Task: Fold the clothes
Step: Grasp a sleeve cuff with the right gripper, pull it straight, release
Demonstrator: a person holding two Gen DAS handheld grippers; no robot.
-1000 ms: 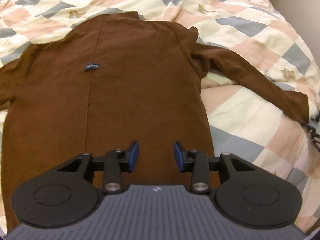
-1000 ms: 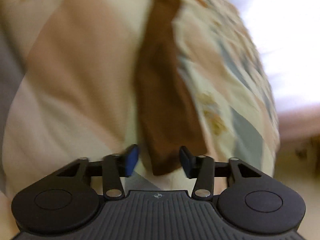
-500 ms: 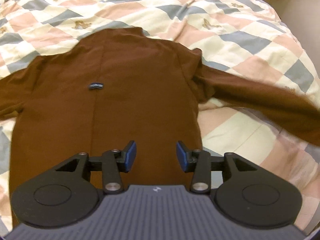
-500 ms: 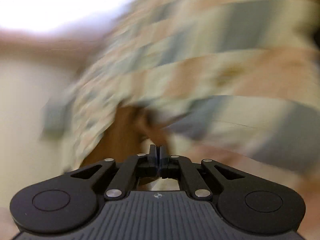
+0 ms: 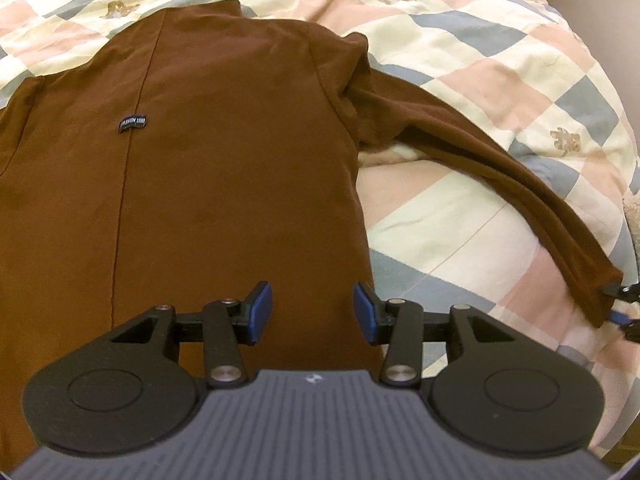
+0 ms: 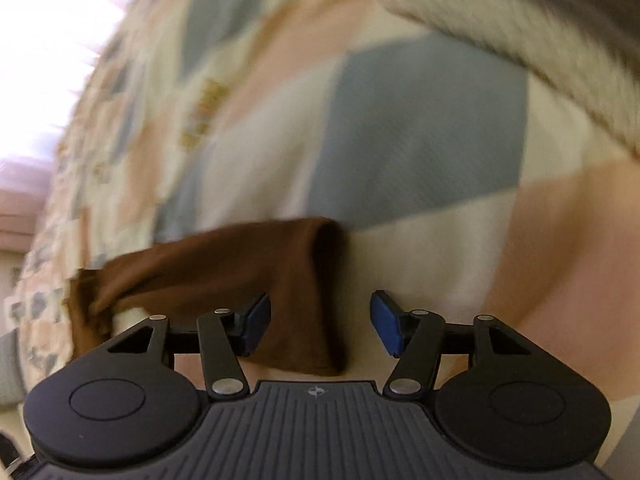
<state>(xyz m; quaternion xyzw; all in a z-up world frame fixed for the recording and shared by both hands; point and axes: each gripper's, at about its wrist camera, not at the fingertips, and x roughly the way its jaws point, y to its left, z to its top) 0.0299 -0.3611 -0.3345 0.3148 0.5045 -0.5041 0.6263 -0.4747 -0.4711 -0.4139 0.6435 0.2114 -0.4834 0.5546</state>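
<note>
Dim warm light; right view blurred, glare upper-left.

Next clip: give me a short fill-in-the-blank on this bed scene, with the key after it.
1. The garment spread on the checked quilt is ______ in colour.
2. The small patch on the garment is dark ______.
3. The right claw has just been opening; its jaws now stand ______ at the sleeve cuff.
4. The left claw grips ______.

Missing words: brown; blue; open; nothing

the shirt (image 5: 224, 168) lies flat on the quilt (image 5: 480, 40), its sleeve (image 5: 500, 176) stretched right toward the near right edge.
</note>
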